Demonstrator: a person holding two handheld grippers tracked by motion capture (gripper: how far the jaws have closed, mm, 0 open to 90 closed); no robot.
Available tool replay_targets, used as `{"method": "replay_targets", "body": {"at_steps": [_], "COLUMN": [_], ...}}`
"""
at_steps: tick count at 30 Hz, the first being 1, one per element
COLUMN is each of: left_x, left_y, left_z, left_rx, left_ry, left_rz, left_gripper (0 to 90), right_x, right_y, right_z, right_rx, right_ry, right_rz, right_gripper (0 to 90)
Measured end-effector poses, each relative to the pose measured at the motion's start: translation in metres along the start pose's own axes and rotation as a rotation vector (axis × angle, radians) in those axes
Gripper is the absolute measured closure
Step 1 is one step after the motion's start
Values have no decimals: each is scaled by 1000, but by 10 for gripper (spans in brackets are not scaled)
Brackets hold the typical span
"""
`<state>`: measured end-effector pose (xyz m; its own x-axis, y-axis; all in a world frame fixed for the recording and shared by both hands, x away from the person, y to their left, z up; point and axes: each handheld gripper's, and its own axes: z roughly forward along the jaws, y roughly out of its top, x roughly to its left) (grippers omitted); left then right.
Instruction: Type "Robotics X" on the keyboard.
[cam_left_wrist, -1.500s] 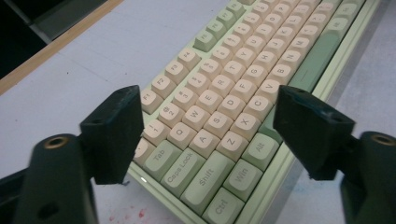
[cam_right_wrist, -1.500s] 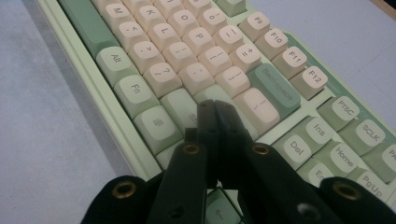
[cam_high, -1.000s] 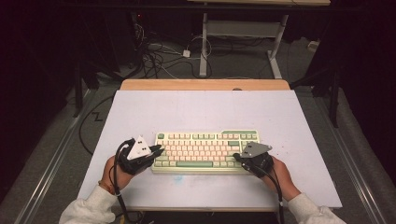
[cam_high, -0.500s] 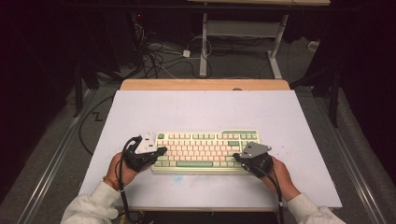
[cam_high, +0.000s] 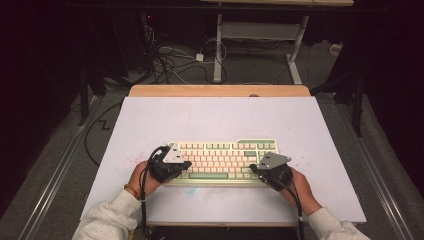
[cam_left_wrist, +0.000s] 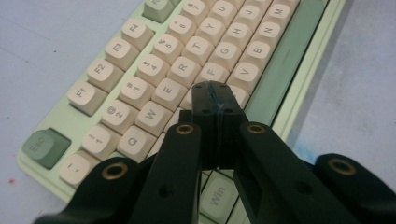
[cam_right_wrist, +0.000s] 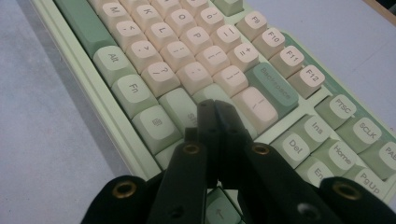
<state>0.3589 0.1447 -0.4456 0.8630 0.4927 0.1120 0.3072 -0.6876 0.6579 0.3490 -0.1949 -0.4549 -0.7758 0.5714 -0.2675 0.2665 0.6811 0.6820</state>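
A pale green keyboard (cam_high: 222, 161) with cream and green keys lies near the front of the white table top (cam_high: 220, 120). My left gripper (cam_high: 180, 166) is over its left end, shut, with nothing between the jaws. In the left gripper view the closed tips (cam_left_wrist: 215, 93) hover over the letter keys around D and C of the keyboard (cam_left_wrist: 140, 79). My right gripper (cam_high: 257, 171) sits at the right end, also shut and empty. In the right gripper view its tips (cam_right_wrist: 215, 109) are above the Shift and Enter keys of the keyboard (cam_right_wrist: 196, 60).
Bare white table top (cam_high: 165, 117) lies beyond and beside the keyboard, with a wooden strip (cam_high: 220, 90) along the far edge. Cables (cam_high: 170, 60) and a metal stand (cam_high: 260, 35) are on the floor behind the table. Faint red specks (cam_high: 132, 160) mark the surface left of the keyboard.
My left gripper has moved right from beside the keyboard's left edge onto its left end and sunk slightly. The right gripper has stayed where it was.
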Motion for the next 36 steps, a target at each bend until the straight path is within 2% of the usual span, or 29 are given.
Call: {"method": "replay_targets", "body": {"at_steps": [17,21,25,30,36], "left_x": [-2,-5,-4,-2,-4], "left_y": [0,2,2,2,4], "left_z": [8,10,6,0,-5], "left_rx": [35,45,21,-19,-72], "left_ry": [0,18,27,50,103], "left_rz": [8,25,23,10,16], "left_gripper": [878,878,877,877,874], "right_x": [0,0,-1,-2,-3], "right_y": [0,0,0,0,3], "right_z": [0,0,-1,-4,-10], "right_rx": [3,3,3,-10,-49], "right_ry": [-2,-3,-1,3,-2], "right_rz": [-4,-4,-7,12,15], "right_gripper": [900,900,900,900,900]}}
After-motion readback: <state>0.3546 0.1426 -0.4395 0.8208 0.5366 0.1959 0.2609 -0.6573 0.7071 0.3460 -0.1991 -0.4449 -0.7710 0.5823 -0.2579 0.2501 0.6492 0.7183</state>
